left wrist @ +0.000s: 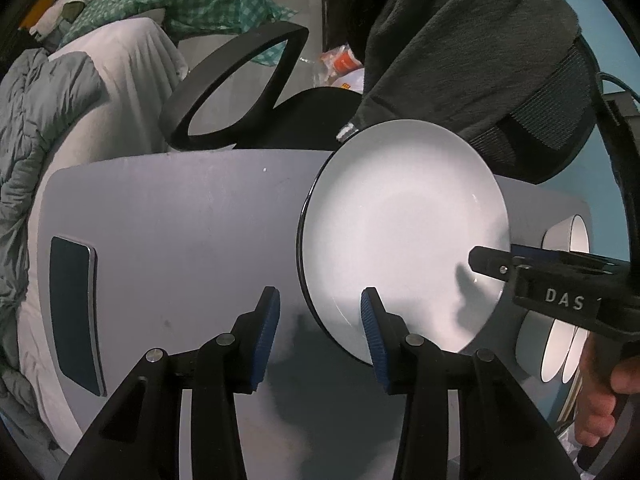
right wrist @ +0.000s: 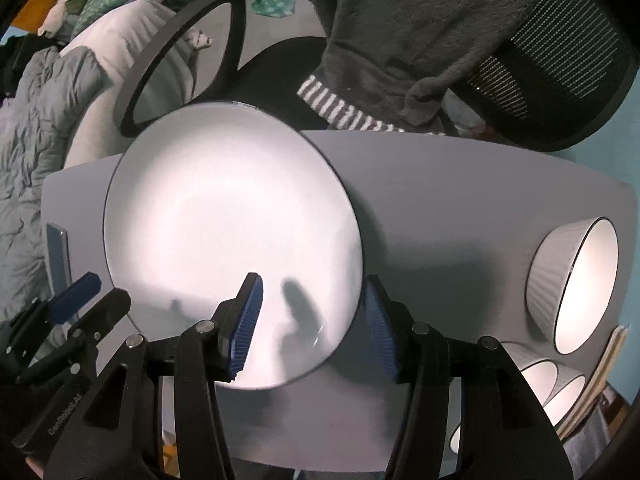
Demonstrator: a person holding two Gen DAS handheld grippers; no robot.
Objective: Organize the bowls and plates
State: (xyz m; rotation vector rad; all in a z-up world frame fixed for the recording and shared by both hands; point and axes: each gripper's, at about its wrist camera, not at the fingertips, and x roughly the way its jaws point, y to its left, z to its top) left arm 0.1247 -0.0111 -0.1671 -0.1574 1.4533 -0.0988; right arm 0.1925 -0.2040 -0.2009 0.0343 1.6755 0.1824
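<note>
Pale grey tabletop [left wrist: 180,216] filling the middle of both views, rumpled bedding [left wrist: 24,128] behind it at upper left, black chair [left wrist: 240,80] with a dark fleece garment [left wrist: 460,40] draped over it along the top.

Left wrist view, left to right: dark phone-like slab [left wrist: 74,320] flat near the table's left edge; left gripper [left wrist: 320,320] at bottom centre, jaws apart, nothing pressed between the blue pads; left pad over bare table, right pad over the white plate [left wrist: 404,236] just inside its lower left rim. Plate lying flat on the table, right of centre. Right gripper [left wrist: 492,260] reaching in from the right edge across the plate's right rim, a hand [left wrist: 600,392] on its grip at lower right. White bowls [left wrist: 568,344] at the far right edge, partly hidden.

Right wrist view, left to right: left gripper at lower left beside the plate's rim; plate left of centre; right gripper's jaws spread at bottom centre, straddling the plate's lower right rim, left pad over the plate, right pad just outside it, not clamping. Ribbed white bowl [right wrist: 572,284] well apart at right, more bowls at lower right.
</note>
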